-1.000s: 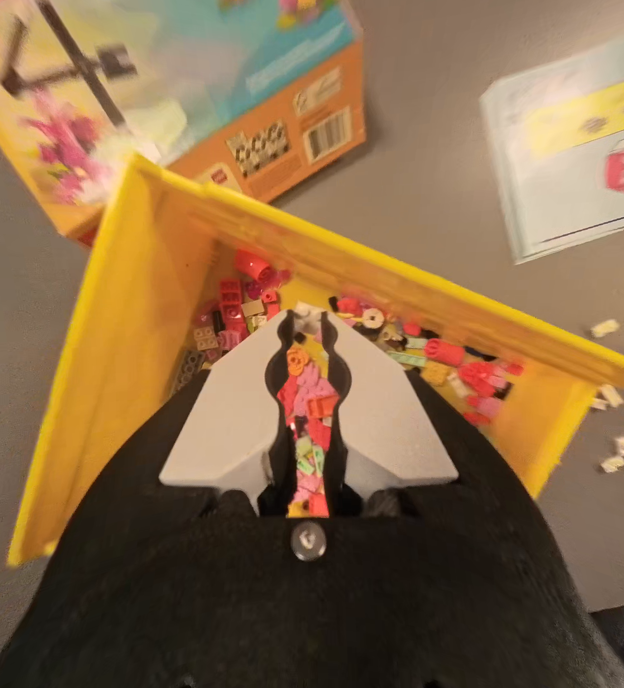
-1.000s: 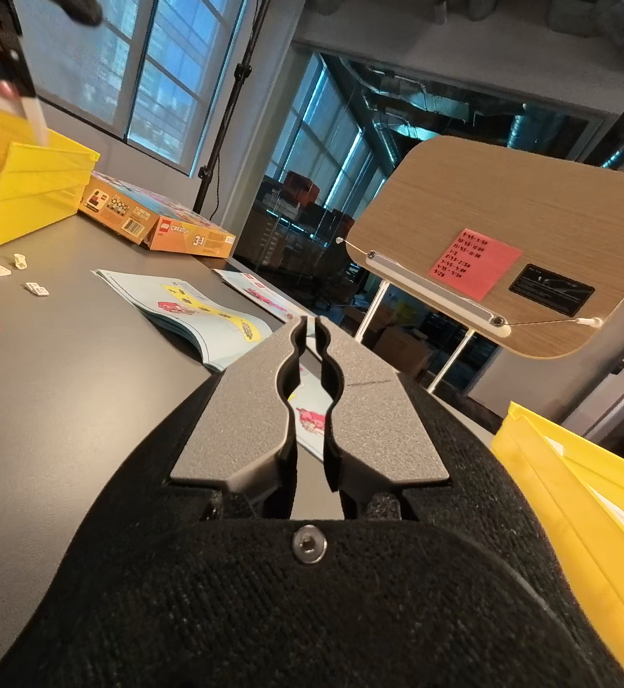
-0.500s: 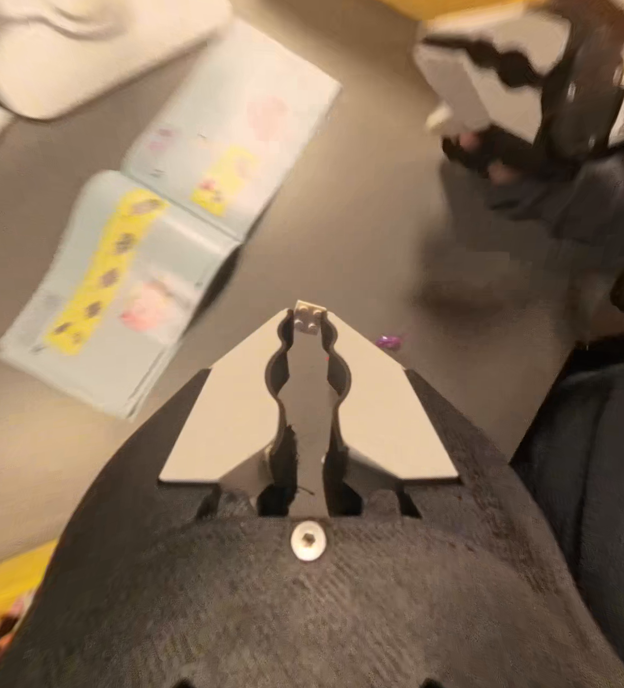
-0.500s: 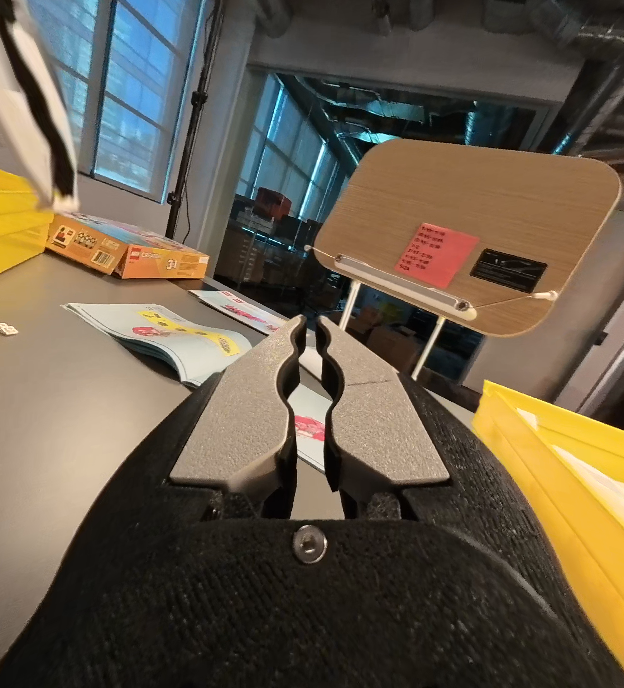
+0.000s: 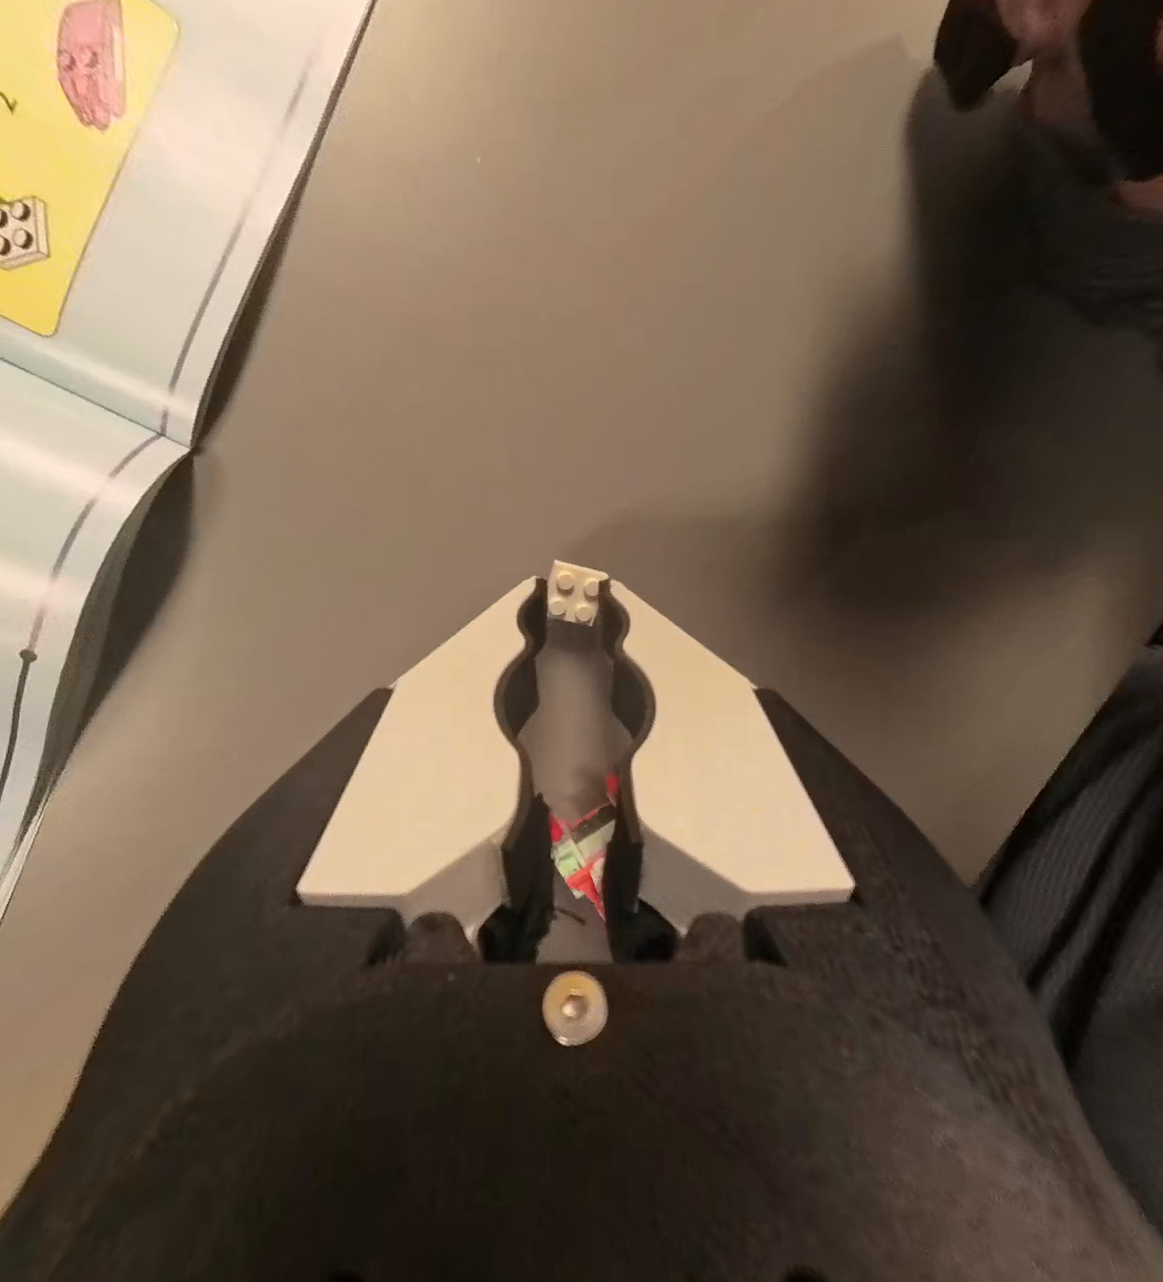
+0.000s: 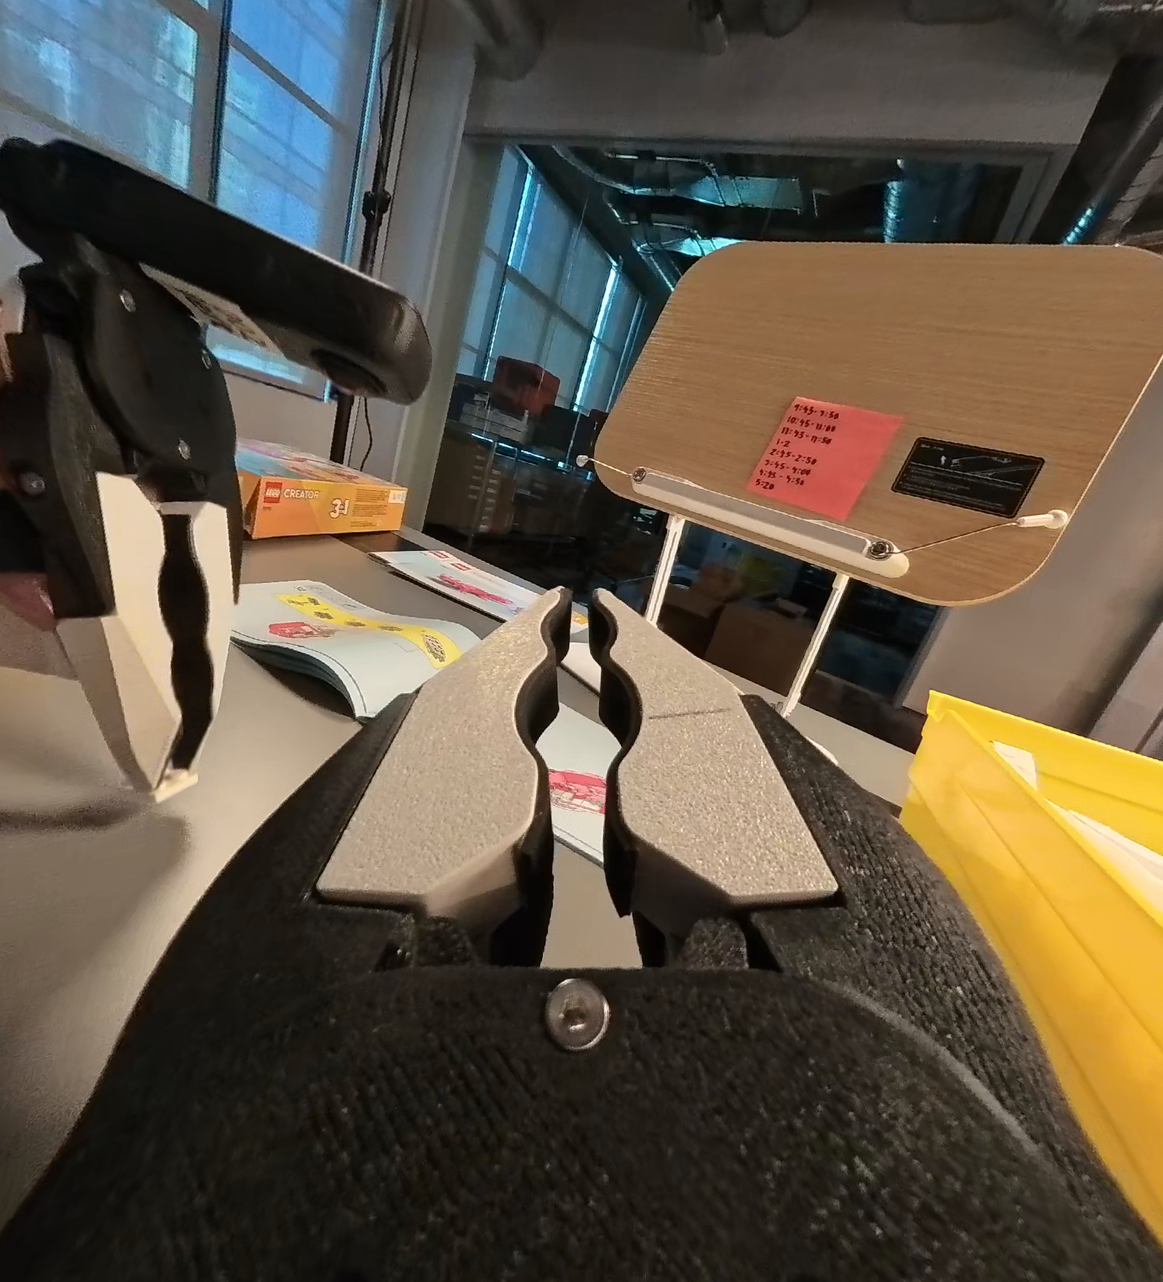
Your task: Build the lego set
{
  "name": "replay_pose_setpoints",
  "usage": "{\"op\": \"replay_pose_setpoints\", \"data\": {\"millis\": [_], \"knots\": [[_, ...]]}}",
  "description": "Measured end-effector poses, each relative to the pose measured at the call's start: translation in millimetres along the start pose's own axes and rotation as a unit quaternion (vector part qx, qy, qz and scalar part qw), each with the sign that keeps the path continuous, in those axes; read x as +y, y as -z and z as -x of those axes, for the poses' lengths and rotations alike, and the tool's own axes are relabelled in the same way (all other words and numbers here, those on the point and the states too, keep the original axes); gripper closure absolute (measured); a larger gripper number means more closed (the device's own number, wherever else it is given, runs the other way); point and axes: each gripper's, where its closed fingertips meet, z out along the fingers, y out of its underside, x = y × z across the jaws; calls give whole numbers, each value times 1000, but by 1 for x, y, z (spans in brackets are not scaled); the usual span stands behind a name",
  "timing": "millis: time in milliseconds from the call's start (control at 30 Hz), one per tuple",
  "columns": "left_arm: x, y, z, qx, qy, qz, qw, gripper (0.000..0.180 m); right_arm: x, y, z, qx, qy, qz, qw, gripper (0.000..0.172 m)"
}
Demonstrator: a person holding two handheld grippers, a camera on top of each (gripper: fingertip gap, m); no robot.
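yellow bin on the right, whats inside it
The yellow bin shows only something pale, white and sheet-like near its upper edge in the right wrist view. Its near wall and the picture's edge hide the rest of its inside.

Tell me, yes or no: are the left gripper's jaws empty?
No: the left gripper pinches a small white four-stud brick at its tips.

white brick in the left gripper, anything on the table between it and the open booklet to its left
Nothing visible does. The left gripper pinches the small white brick at its fingertips above the grey table. The stretch of table between the brick and the open booklet shows bare. The red and green pieces lie farther back, under the fingers.
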Motion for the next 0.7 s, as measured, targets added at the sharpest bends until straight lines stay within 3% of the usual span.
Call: {"op": "replay_pose_setpoints", "data": {"millis": [233,367,533,700], "knots": [[4,-9,1,1,-21,4,1000,158,0,0,1,-3,2,1,1000,169],[-8,14,2,20,-1,-54,998,134,-1,1,1,-1,5,0,1000,169],[-11,127,25,-45,22,-210,976,119,-1,3,-2,5,7,0,1000,169],[66,252,88,-211,111,-302,923,124,-1,1,3,-3,17,2,1000,169]]}}
